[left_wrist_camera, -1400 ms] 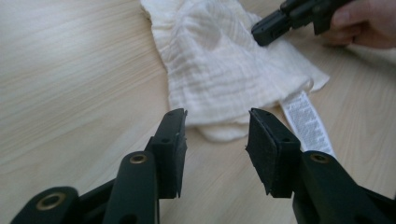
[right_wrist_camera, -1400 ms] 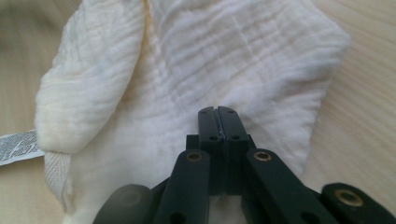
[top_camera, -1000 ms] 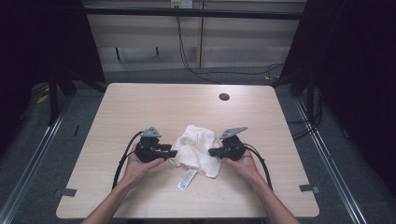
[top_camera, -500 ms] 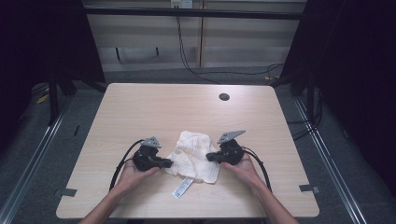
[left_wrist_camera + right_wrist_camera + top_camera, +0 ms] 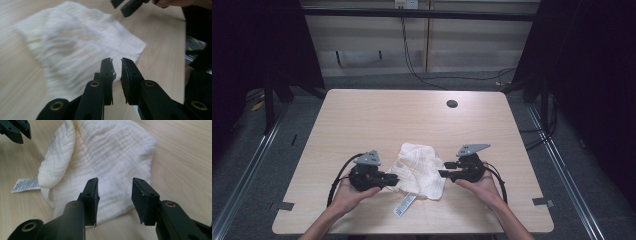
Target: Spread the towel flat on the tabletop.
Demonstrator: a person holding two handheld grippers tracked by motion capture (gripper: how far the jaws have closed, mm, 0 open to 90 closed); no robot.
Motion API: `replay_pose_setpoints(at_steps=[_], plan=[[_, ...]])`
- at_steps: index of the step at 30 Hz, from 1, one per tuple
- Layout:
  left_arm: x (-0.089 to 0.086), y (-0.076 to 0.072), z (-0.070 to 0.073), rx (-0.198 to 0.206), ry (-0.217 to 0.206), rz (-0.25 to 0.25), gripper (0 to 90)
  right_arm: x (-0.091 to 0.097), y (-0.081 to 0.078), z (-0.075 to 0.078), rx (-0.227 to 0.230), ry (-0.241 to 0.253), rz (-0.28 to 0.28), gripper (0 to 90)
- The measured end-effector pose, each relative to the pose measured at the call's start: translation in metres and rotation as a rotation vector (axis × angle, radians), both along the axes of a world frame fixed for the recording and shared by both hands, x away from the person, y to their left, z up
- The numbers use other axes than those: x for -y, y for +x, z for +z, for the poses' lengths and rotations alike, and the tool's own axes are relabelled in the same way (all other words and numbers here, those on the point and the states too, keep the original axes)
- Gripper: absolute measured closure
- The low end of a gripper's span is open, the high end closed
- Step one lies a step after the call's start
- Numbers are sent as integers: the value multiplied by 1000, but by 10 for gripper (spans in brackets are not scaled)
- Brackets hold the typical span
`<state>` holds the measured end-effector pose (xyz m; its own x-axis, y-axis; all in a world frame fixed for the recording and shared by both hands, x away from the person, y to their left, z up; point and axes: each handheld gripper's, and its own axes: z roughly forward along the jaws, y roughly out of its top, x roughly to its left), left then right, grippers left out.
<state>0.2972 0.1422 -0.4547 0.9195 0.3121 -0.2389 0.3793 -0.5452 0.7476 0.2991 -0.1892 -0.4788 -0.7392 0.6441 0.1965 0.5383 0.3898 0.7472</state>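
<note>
High view shows the white cloth (image 5: pixel 419 171) lying on the wooden table (image 5: pixel 362 120), near the front edge, between the two grippers, with its label (image 5: pixel 404 205) sticking out at the near side. Compared with one second ago, the cloth is now flatter and more compact, and both hands have drawn back from it a little.

The left gripper (image 5: pixel 393 180) has its tips at the left edge of the cloth. Its jaws closed and have just opened again slightly; in the left gripper view only a narrow gap stands between them, and nothing is clamped there (the cloth lies behind and below the tips). The right gripper (image 5: pixel 443 173) is just beside the right edge of the cloth. Its jaws have just been opening and now stand clearly apart, with nothing between them; in the right gripper view the cloth lies under and beyond them.

I judge that a fold was just finished and released. The next grasp has not yet begun.
</note>
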Motion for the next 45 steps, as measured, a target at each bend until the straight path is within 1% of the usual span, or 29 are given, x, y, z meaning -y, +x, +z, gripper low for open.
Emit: replay_pose_setpoints(at_steps=[3,5,6,7,8,9,10,11,12,14,15,16,20,21,23,24,25,26,27,28,30,32,33,34,35,36,37,41,45], plan=[[19,-1,-1,-4,6,-35,770,6,-7,-4,-2,-8,-7,565],[32,-1,-4,-9,15,-59,754,7,-7,-5,-7,-1,-9,563],[37,-3,-5,0,21,-69,752,7,-7,-5,-8,4,-13,563],[40,-6,-8,32,8,-60,769,7,-7,-6,-8,7,-14,562],[42,-7,-12,22,-21,-58,782,6,-7,-5,-7,8,-18,560],[44,-6,-16,-4,-14,-74,773,6,-6,-5,-6,15,-17,560],[47,-6,-19,4,16,-86,773,6,-6,-5,-6,15,-17,560],[48,-6,-22,4,39,-89,769,7,-6,-5,-1,16,-15,557],[49,-5,-25,-6,32,-85,761,7,-6,-5,-1,14,-17,557],[50,-5,-28,-6,55,-95,737,9,-5,-5,-1,12,-26,552],[50,-5,-29,-6,51,-96,697,10,-6,-6,-2,15,-26,549],[50,-5,-30,-6,43,-93,697,10,-6,-6,-2,15,-26,549],[54,-7,-32,11,70,-91,648,9,-6,-8,-11,10,-27,545],[56,-6,-34,25,77,-92,649,9,-5,-9,-14,12,-23,545],[58,-4,-38,3,73,-79,638,8,-5,-9,-12,5,-29,542],[59,-4,-39,23,102,-82,632,8,-4,-10,-11,5,-32,535],[60,-5,-41,34,91,-80,632,8,-4,-9,-13,5,-37,532],[60,-5,-41,22,93,-76,633,8,-4,-9,-10,5,-39,532],[60,-4,-41,25,95,-79,635,8,-4,-9,-6,6,-41,533],[60,-4,-43,28,88,-75,649,8,-4,-9,-6,8,-40,532],[59,-3,-43,31,98,-65,691,8,-4,-9,-10,7,-39,531],[59,-2,-43,38,103,-58,752,7,-5,-10,-11,0,-35,530],[59,-2,-44,38,98,-53,809,5,-6,-10,-16,0,-24,530],[58,-2,-43,40,103,-46,809,5,-6,-10,-16,0,-24,530],[58,0,-43,38,106,-49,847,5,-7,-10,-15,0,-17,530],[57,0,-44,27,96,-39,862,4,-8,-9,-18,-1,-12,530],[57,0,-43,32,90,-29,867,3,-9,-9,-17,-3,-5,530],[51,3,-34,9,41,-33,870,0,-13,-8,-23,-9,29,544],[40,8,-25,0,-17,1,870,0,-17,-6,-42,18,67,548]])
